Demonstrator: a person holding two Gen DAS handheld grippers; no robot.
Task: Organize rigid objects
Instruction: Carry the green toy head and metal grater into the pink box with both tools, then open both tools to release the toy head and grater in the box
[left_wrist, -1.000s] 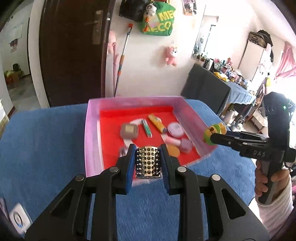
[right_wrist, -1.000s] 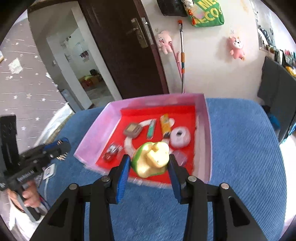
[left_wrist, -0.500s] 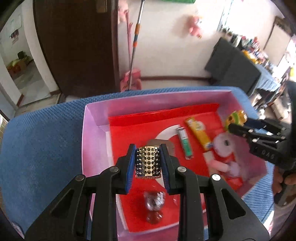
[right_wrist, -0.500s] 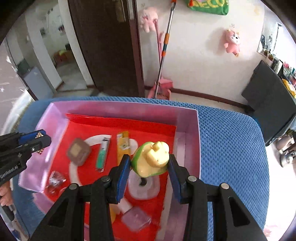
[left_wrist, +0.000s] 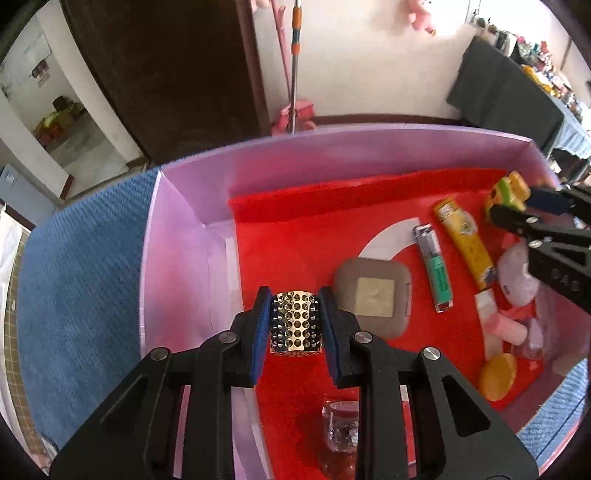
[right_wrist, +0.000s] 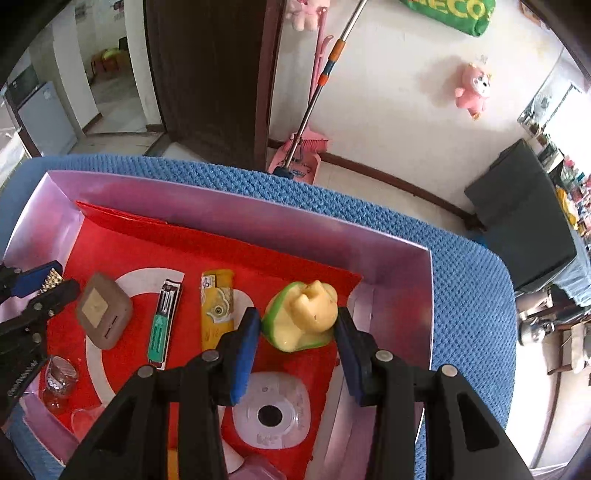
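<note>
Pink box, red-lined, on the blue cloth: we see a grey case, nail clipper, yellow lighter inside. Both grippers have advanced over it. Left gripper clamps the studded block; right gripper clamps the yellow-green toy.
</note>
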